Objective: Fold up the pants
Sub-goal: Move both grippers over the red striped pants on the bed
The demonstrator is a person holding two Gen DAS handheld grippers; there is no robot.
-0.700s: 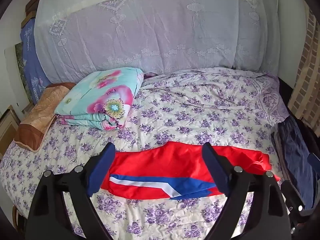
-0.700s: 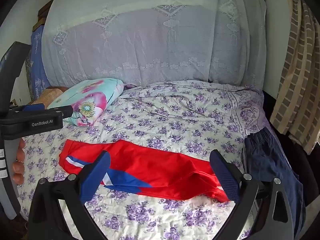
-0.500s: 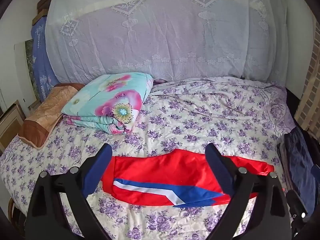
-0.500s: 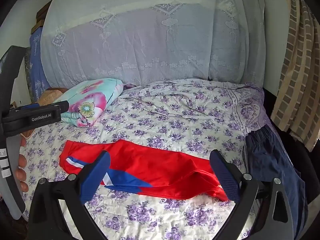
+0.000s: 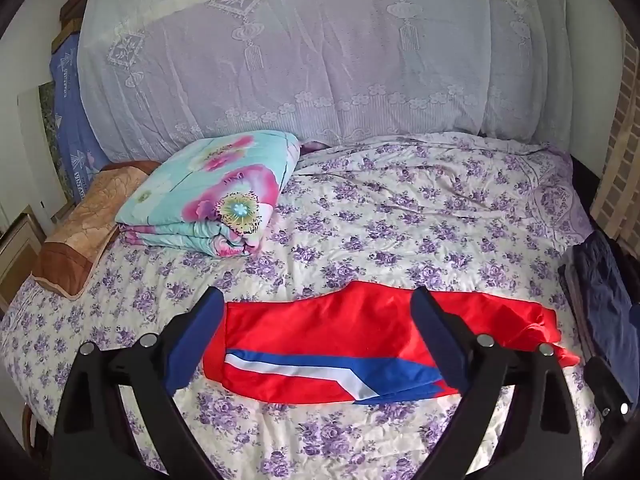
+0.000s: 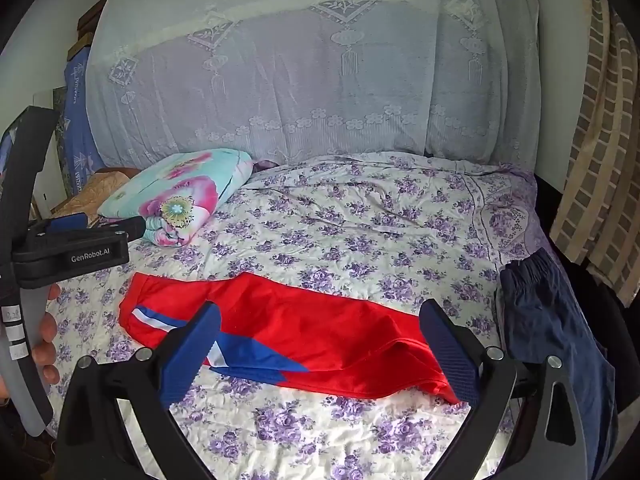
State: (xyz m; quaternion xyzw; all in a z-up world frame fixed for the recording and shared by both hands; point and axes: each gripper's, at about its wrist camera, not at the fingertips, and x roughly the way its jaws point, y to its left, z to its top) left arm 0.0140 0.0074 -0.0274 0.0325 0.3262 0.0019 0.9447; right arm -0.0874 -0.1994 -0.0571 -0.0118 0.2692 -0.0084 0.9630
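- The left tongs stand wide open above the near edge of the bed, holding nothing; the right tongs are equally wide open and empty, with the red cloth showing between their blue pads.
- The red pants lie on the bed near its front edge, stretched sideways in one long band, apparently already doubled leg on leg, with a blue and white stripe along the near side.
- Their right end is bunched, with a raised lip of fabric; the left end lies flatter.
- The cloth looks thin, shiny and light, so I judge it soft and slippery: it should slide on itself and sag once lifted, and a pinch may catch only the top layer.
- The best holds seem to be the two corners of one end, pinching through all the layers.
- Just beyond the right end, dark blue clothing hangs over the bed's side.
- Farther back on the left sit a folded floral quilt and a brown pillow.
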